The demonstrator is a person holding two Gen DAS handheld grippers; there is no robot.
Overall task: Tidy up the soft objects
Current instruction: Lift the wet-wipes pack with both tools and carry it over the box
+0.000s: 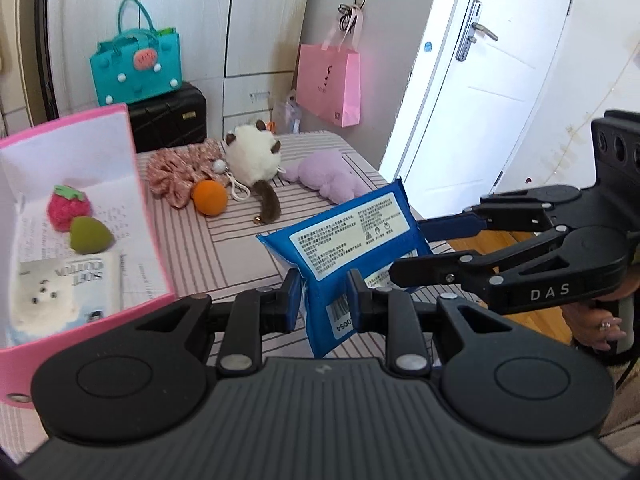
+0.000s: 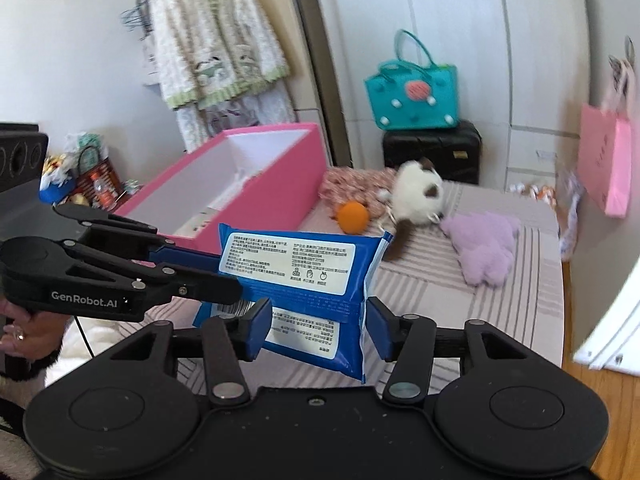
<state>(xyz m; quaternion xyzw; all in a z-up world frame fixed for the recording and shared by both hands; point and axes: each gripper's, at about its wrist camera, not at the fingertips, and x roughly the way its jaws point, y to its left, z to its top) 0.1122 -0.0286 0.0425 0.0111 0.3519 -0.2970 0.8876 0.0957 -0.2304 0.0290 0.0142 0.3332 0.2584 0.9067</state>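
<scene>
Left wrist view: left claw [image 1: 325, 300] is clenching the lower end of the blue wipes pack [image 1: 352, 236], its pads pinching the wrapper flat.
Right wrist view: right claw [image 2: 319, 330] is standing released, its pads [image 2: 260, 330] sitting at either side of the same pack [image 2: 304, 280] with a gap showing on the right side.
Pack position: it is hanging in the air between both claws, tilted, label side facing up, above the striped surface [image 1: 248, 256].
Pink box [image 1: 132, 184]: it is sitting to the left of the left claw, open on top, holding a strawberry plush [image 1: 68, 208], a green sponge [image 1: 91, 235] and a soft cotton tissue pack [image 1: 64, 292].
Beyond the left claw: an orange ball [image 1: 209, 197], a floral scrunchie [image 1: 176, 172], a white cat plush [image 1: 256, 160] and a purple plush [image 1: 324, 176] are lying on the surface.
Hand: a person's hand [image 1: 600, 320] is gripping the right claw's handle at the frame's right edge.
</scene>
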